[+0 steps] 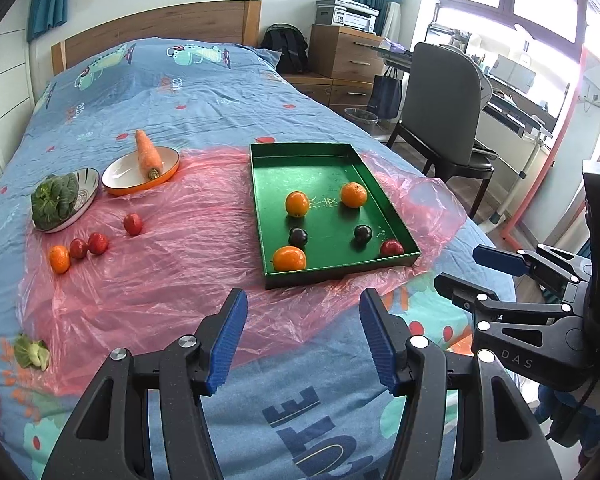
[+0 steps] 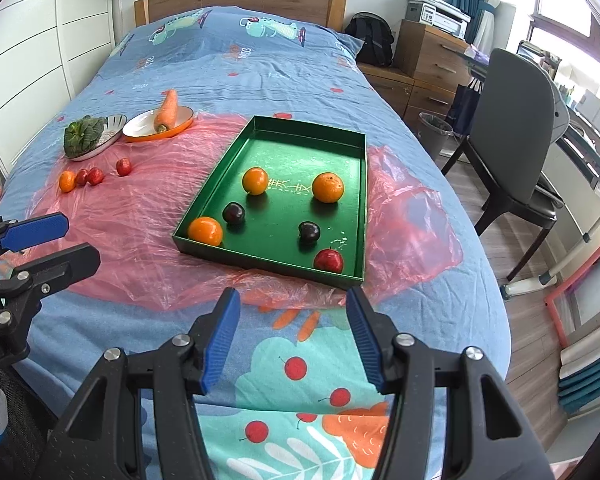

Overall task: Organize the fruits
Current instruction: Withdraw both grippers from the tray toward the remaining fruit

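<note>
A: So, where do the fruits sit?
B: Six lie in the green tray (image 2: 362, 208): three oranges, two dark plums and a red one (image 2: 328, 260) at its five o'clock corner. Four more lie on the pink plastic sheet (image 1: 172, 264), around nine o'clock.
A: The tools?
B: The left gripper (image 1: 302, 338) and right gripper (image 2: 290, 340) both gape, empty.

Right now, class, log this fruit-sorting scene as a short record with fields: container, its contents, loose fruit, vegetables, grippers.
container: green tray on pink plastic sheet
contents: three oranges, two dark plums, one red fruit
loose fruit: one orange, three red fruits, left of tray
vegetables: carrot on orange-rimmed plate; leafy green on striped plate
grippers: left gripper, right gripper, both open, empty
</note>
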Tool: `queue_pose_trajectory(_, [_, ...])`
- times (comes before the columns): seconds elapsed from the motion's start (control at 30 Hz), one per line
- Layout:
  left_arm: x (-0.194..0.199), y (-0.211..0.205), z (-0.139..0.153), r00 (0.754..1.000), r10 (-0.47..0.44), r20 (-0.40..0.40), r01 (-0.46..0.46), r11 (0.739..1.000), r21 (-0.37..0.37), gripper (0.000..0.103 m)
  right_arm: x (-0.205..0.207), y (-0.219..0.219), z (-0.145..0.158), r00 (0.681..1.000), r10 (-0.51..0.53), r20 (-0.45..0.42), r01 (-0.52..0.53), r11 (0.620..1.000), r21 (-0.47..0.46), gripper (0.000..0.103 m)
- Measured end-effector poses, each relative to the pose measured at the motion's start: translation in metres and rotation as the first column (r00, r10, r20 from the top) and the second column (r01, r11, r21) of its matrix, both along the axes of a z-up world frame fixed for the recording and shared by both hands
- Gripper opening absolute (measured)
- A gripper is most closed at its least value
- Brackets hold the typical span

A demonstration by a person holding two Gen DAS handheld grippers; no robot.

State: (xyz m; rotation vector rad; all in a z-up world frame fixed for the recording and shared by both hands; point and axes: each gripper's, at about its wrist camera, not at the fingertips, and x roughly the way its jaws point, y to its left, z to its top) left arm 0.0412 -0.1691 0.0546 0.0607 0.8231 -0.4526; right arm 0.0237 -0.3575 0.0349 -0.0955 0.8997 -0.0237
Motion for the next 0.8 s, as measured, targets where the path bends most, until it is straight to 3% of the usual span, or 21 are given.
queue_pose_trajectory(0.47, [-0.019, 0.053, -0.005, 0.996, 0.090, 0.005, -0.090, 0.996, -0.007, 0.053, -0.024, 0.043, 0.000, 0.996, 0.085, -0.001, -0.085, 0.996, 0.022, 0.102])
queue_pose_trajectory(0.8, [-0.027, 0.082, -0.022, 0.990, 0.143, 0.015, -0.143, 0.989, 0.042, 0.053, -0.025, 0.074, -0.002, 0.987, 0.159, 0.002, -0.159, 0.987, 0.019, 0.102])
